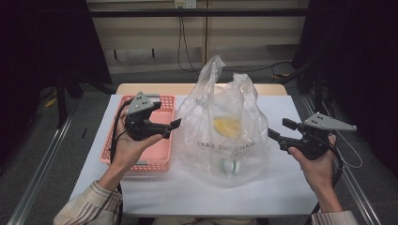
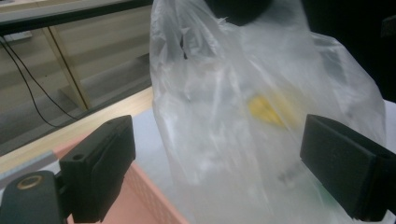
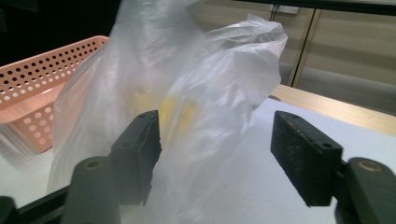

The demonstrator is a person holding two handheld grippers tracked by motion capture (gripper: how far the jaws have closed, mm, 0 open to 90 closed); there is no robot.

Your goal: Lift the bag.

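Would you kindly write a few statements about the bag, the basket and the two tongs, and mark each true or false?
1. The clear plastic bag stands on the table between the two tongs. True.
2. The pink basket lies at the bag's right in the high view. False: at its left.
3. The left tongs grip the bag. False: open, off it.
4. Something yellow shows inside the bag. True.
5. The right tongs are open. True.

A staged recording bay in a lab or workshop: beyond the grippers, a small white-topped wooden table (image 1: 291, 187) stands between black curtains (image 1: 42, 56), with bare metal floor rails (image 1: 40, 159) to either side. Behind it, black cables (image 1: 180, 42) hang from a wall socket (image 1: 184, 3) across beige panelled walls (image 1: 141, 33).
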